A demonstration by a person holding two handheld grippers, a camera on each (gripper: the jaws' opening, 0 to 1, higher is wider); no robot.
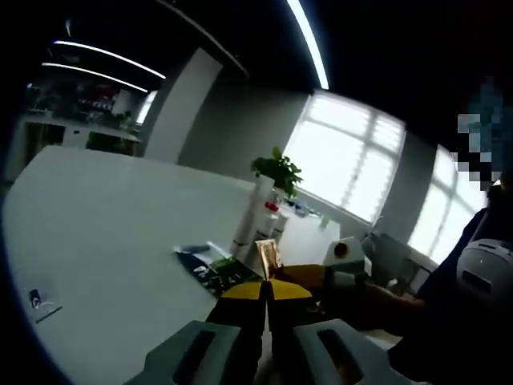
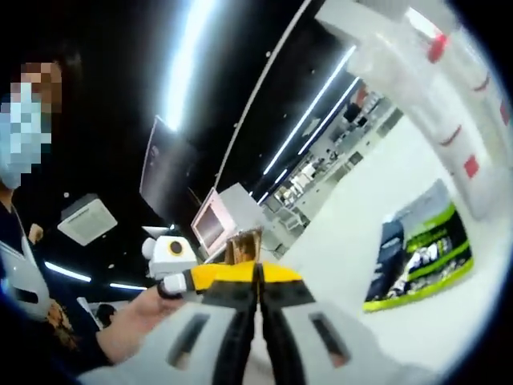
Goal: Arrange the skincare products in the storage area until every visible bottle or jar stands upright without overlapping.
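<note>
Left gripper (image 1: 267, 290) jaws pressed together. Right gripper (image 2: 258, 277) jaws likewise together. Tall white bottles (image 1: 255, 210) with red caps upright near table (image 1: 112, 233) far edge, beside green-black packet (image 1: 210, 269). Wide bare tabletop leftward.

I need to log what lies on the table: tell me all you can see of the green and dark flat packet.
The flat packet looks like a printed sachet or leaflet, dark with a bright green band and small pictures. It lies flat on the white table, apart from both tools, near the tall white bottles. The left gripper view also shows it.
</note>
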